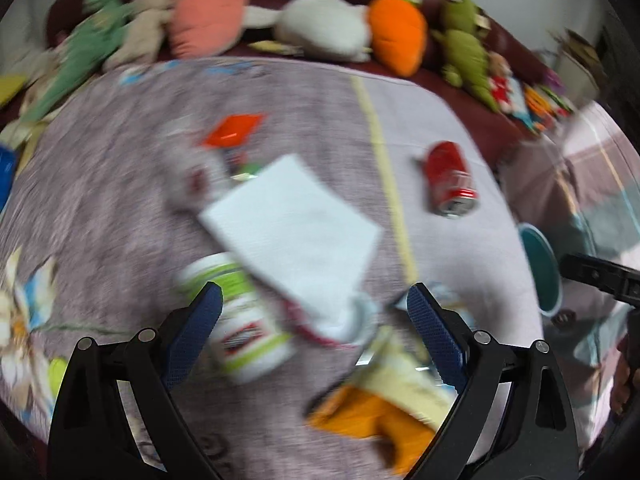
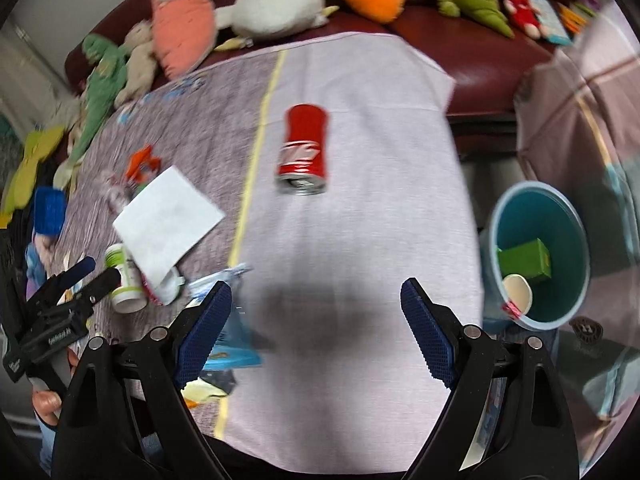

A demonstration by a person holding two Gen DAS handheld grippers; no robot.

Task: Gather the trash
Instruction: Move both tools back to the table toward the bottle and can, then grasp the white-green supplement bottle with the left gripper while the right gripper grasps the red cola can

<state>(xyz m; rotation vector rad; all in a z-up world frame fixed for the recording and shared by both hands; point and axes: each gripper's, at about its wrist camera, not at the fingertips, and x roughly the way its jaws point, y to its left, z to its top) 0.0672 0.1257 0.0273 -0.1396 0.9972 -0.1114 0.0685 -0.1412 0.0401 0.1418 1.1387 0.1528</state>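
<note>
Hovering with both the left gripper (image 1: 314, 312) and right gripper (image 2: 316, 312) wide and empty, a green box (image 2: 526, 261) and cup (image 2: 518, 291) already binned in the teal bucket (image 2: 576, 216), while the red can (image 2: 303, 150), napkin (image 2: 168, 220) and bottle (image 2: 125, 280) wait on the tabletop (image 2: 360, 220).

Both tools share one build. The left gripper (image 1: 314, 298) has two glossy black plastic arms shaped like open triangular frames, each with round silver rivets at its pivots. On the inner face of each jaw sits a long dark-blue pad with a fine diamond-knurled texture. The right gripper (image 2: 316, 294) matches it: black cut-out frames, silver rivets behind the jaws, blue textured pads (image 2: 428, 336) facing inward.
</note>
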